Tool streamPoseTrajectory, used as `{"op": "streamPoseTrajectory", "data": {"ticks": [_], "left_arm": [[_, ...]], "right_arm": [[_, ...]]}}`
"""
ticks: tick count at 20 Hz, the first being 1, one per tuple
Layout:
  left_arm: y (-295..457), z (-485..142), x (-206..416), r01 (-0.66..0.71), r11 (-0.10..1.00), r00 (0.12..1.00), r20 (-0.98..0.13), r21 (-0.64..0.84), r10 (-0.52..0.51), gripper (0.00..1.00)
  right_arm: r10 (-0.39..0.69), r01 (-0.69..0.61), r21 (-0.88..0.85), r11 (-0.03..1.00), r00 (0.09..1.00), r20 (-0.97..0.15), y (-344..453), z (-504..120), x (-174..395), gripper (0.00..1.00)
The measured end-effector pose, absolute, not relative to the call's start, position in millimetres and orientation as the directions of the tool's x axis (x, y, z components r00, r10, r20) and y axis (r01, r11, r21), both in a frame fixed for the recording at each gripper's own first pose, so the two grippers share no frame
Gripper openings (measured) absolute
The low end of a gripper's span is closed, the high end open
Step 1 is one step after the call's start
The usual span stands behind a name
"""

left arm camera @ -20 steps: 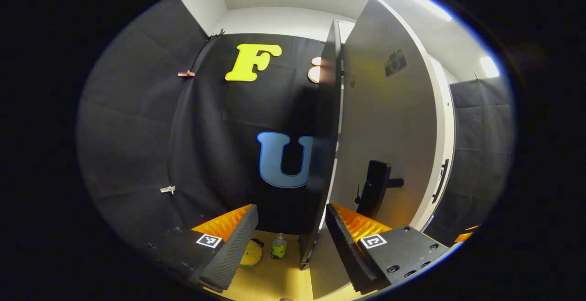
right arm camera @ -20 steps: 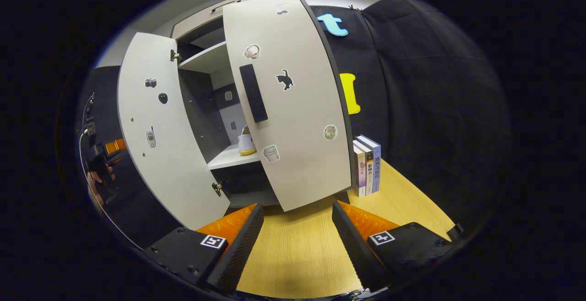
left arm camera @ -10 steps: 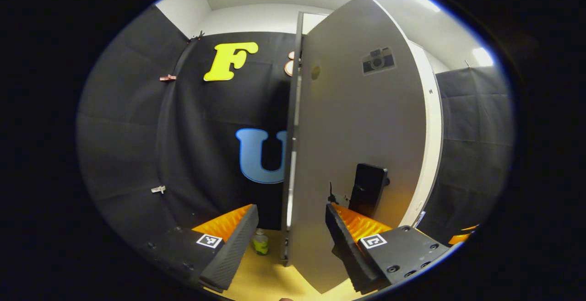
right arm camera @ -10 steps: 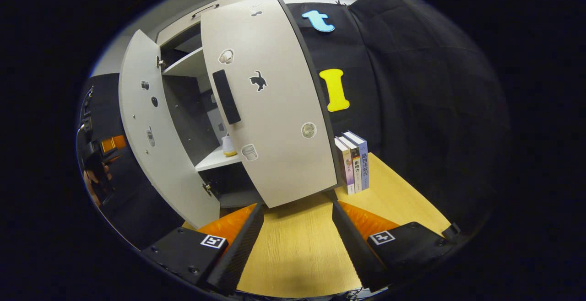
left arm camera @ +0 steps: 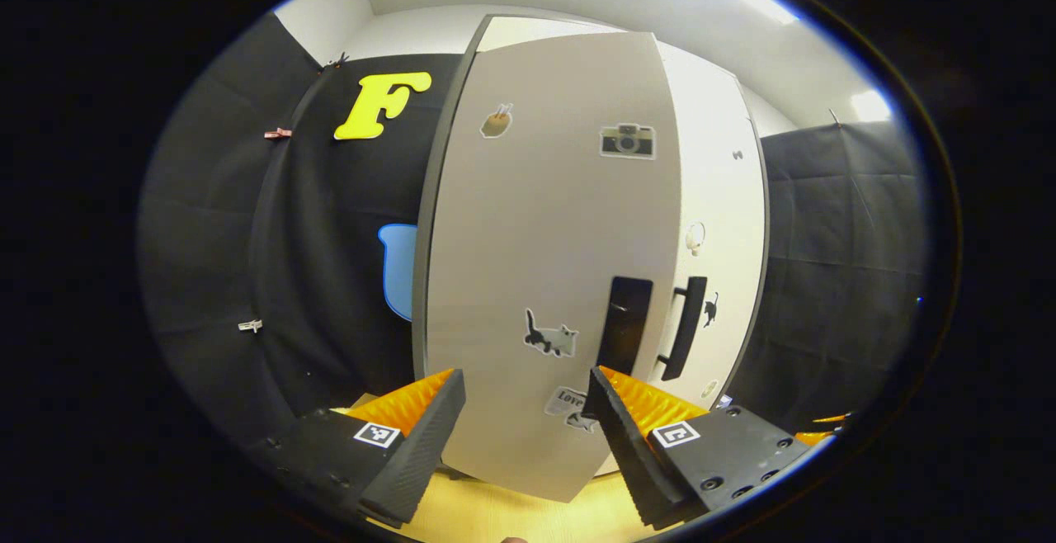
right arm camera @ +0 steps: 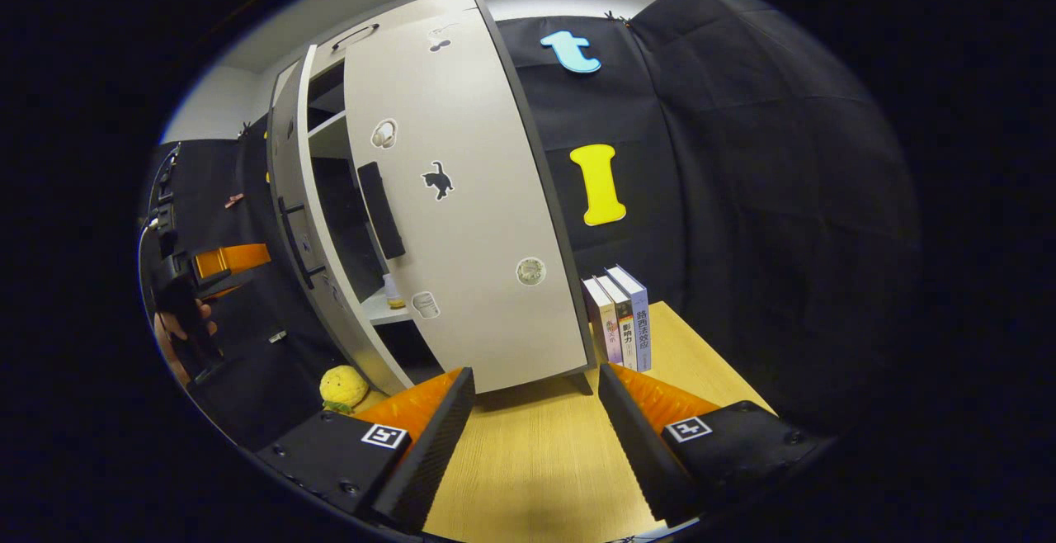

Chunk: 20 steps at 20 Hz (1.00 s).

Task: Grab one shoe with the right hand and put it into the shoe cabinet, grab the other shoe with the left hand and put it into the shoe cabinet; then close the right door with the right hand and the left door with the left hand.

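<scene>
Left gripper [left arm camera: 525, 411], fingers apart and holding nothing, up close to the left door [left arm camera: 544, 279]. Right gripper [right arm camera: 536, 411], wide too, low over the table [right arm camera: 528, 460]. Two doors, right door [right arm camera: 462, 213] almost shut. One shoe [right arm camera: 394, 292] inside. Three books [right arm camera: 619, 320] beyond.

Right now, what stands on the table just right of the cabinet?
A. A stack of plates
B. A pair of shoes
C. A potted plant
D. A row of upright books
D: in the right gripper view, upright books stand beside the cabinet on the table.
</scene>
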<state>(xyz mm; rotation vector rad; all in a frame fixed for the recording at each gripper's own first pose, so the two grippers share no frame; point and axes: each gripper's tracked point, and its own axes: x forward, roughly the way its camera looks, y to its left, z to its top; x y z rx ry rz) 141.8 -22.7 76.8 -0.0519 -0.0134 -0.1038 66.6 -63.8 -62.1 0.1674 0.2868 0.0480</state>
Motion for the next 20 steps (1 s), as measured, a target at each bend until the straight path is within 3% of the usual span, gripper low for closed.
{"op": "streamPoseTrajectory", "data": {"ticks": [10,20], "left_arm": [[-35,11,86,-0.039,0.999,0.998,-0.052,0.031,0.041,0.95],[-30,19,38,0.012,1.0,1.0,-0.015,0.014,-0.012,0.95]], "right_arm": [[0.112,-0.073,0.166,0.983,0.964,-0.242,-100,-59,103,0.97],[0.04,-0.024,0.122,0.992,0.991,-0.126,-79,-10,89,0.98]]}}
